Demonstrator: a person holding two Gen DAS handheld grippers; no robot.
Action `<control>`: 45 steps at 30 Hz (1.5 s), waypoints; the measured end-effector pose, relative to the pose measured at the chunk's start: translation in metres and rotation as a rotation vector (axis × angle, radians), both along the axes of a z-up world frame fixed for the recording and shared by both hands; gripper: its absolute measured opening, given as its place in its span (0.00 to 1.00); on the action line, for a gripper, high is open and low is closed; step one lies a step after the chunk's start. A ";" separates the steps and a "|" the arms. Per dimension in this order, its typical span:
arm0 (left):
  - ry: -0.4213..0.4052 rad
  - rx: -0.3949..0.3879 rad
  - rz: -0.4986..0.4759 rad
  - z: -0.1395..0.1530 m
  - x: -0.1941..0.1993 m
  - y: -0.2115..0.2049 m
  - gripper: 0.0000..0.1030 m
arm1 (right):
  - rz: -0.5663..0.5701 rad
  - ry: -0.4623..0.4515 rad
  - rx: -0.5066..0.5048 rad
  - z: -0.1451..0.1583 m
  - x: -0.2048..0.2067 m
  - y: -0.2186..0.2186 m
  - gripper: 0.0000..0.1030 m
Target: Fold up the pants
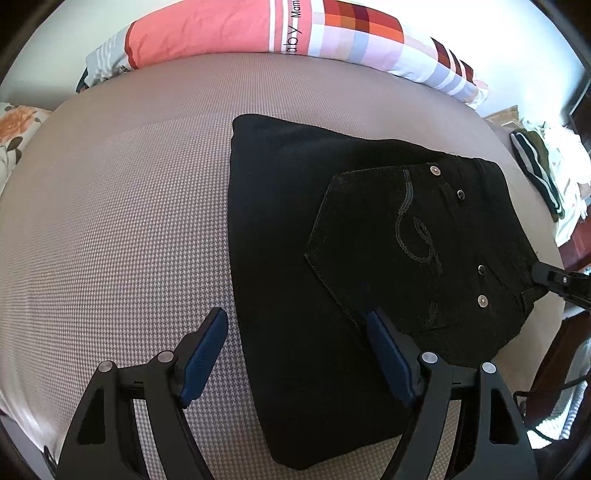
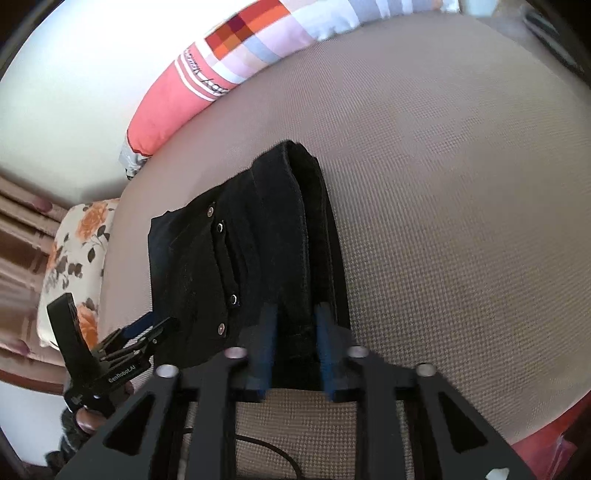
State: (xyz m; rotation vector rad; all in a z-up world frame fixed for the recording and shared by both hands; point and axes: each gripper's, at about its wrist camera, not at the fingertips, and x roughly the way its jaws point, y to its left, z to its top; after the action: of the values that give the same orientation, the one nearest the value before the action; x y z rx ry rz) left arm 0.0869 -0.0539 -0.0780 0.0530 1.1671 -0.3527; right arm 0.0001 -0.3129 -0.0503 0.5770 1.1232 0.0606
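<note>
The black pants [image 1: 332, 266] lie folded into a compact stack on the checked bed cover [image 1: 129, 221], back pocket and rivets facing up. My left gripper [image 1: 297, 317] is open, hovering over the stack's near left edge, one finger over the cover and one over the pants. In the right wrist view the pants [image 2: 258, 251] show as a layered stack. My right gripper [image 2: 295, 314] is shut on the near end of the stack's folded edge. The left gripper [image 2: 147, 328] also shows there, at the pants' left corner.
A long pink and checked pillow [image 1: 258, 29] lies along the far edge of the bed. A floral pillow [image 2: 74, 266] sits at one end. A pile of other clothes [image 1: 546, 173] lies off the bed's right side. A cable [image 2: 273, 454] trails under my right gripper.
</note>
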 end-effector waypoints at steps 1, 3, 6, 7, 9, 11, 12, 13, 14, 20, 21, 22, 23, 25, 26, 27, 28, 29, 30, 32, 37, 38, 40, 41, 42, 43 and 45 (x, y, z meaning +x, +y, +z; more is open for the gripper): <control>0.003 -0.002 0.003 0.000 0.000 0.000 0.76 | -0.005 -0.003 0.004 0.002 -0.002 0.000 0.12; 0.003 -0.001 0.001 0.000 0.001 0.000 0.76 | -0.006 -0.014 0.001 0.009 -0.006 0.002 0.11; 0.007 0.003 -0.010 -0.002 0.001 -0.001 0.76 | -0.010 -0.016 -0.013 0.017 -0.012 0.006 0.10; 0.017 0.005 -0.017 -0.003 0.001 -0.002 0.76 | -0.009 -0.014 -0.022 0.018 -0.014 0.007 0.10; 0.033 0.012 -0.036 -0.004 -0.001 -0.003 0.76 | -0.012 -0.001 -0.028 0.019 -0.019 0.009 0.10; 0.040 0.021 -0.048 -0.005 -0.003 -0.003 0.76 | -0.014 0.014 -0.033 0.015 -0.023 0.007 0.10; 0.044 0.024 -0.050 -0.006 -0.005 -0.002 0.76 | -0.016 0.023 -0.035 0.013 -0.024 0.006 0.09; 0.049 0.026 -0.052 -0.008 -0.006 -0.002 0.76 | -0.014 0.033 -0.040 0.009 -0.024 0.005 0.09; 0.050 0.019 -0.053 -0.009 -0.006 -0.001 0.76 | -0.015 0.041 -0.049 0.005 -0.024 0.004 0.09; 0.040 0.019 -0.055 -0.012 -0.007 0.000 0.77 | 0.004 0.080 -0.096 -0.015 -0.013 0.003 0.10; 0.037 0.021 -0.052 -0.012 -0.007 0.000 0.79 | 0.004 0.082 -0.093 -0.015 -0.012 0.002 0.10; 0.034 0.023 -0.050 -0.013 -0.007 0.000 0.79 | 0.003 0.084 -0.090 -0.016 -0.012 0.002 0.10; 0.032 0.022 -0.049 -0.013 -0.007 0.000 0.79 | 0.004 0.083 -0.090 -0.015 -0.011 0.002 0.10; 0.029 0.022 -0.048 -0.013 -0.007 -0.002 0.79 | -0.008 0.081 -0.080 -0.016 -0.012 0.001 0.12; 0.027 0.023 -0.047 -0.013 -0.007 -0.003 0.79 | -0.012 0.081 -0.082 -0.016 -0.012 0.001 0.17; 0.025 0.024 -0.046 -0.013 -0.007 -0.003 0.79 | -0.018 0.080 -0.092 -0.015 -0.012 0.001 0.18; 0.024 0.024 -0.044 -0.013 -0.007 -0.003 0.79 | -0.016 0.073 -0.095 -0.015 -0.013 0.001 0.20; 0.023 0.024 -0.042 -0.013 -0.007 -0.003 0.80 | -0.015 0.073 -0.097 -0.014 -0.012 0.001 0.20; 0.022 0.025 -0.041 -0.013 -0.009 -0.003 0.80 | -0.016 0.078 -0.101 -0.014 -0.012 0.001 0.21; 0.018 0.027 -0.039 -0.013 -0.012 -0.003 0.79 | -0.023 0.080 -0.102 -0.013 -0.011 -0.001 0.26; 0.002 0.045 -0.045 -0.015 -0.014 -0.022 0.80 | -0.041 0.100 -0.113 -0.011 -0.008 -0.007 0.45; -0.003 0.049 -0.046 -0.014 -0.015 -0.024 0.80 | -0.044 0.103 -0.111 -0.011 -0.007 -0.007 0.47; -0.012 0.057 -0.052 -0.013 -0.015 -0.029 0.80 | -0.043 0.104 -0.111 -0.010 -0.004 -0.008 0.48; -0.015 0.062 -0.054 -0.013 -0.016 -0.031 0.80 | -0.038 0.103 -0.113 -0.010 -0.003 -0.007 0.48; -0.017 0.064 -0.055 -0.013 -0.016 -0.032 0.80 | -0.032 0.104 -0.116 -0.009 -0.001 -0.006 0.49; -0.022 0.068 -0.056 -0.013 -0.017 -0.034 0.80 | -0.027 0.102 -0.118 -0.009 0.001 -0.005 0.50; -0.033 0.075 -0.058 -0.011 -0.019 -0.038 0.79 | -0.023 0.096 -0.125 -0.008 0.004 -0.003 0.52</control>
State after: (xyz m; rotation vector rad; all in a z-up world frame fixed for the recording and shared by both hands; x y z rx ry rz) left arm 0.0683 -0.0920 -0.0895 0.1574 1.1471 -0.3577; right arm 0.0039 -0.3159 -0.0578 0.4849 1.2047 -0.0575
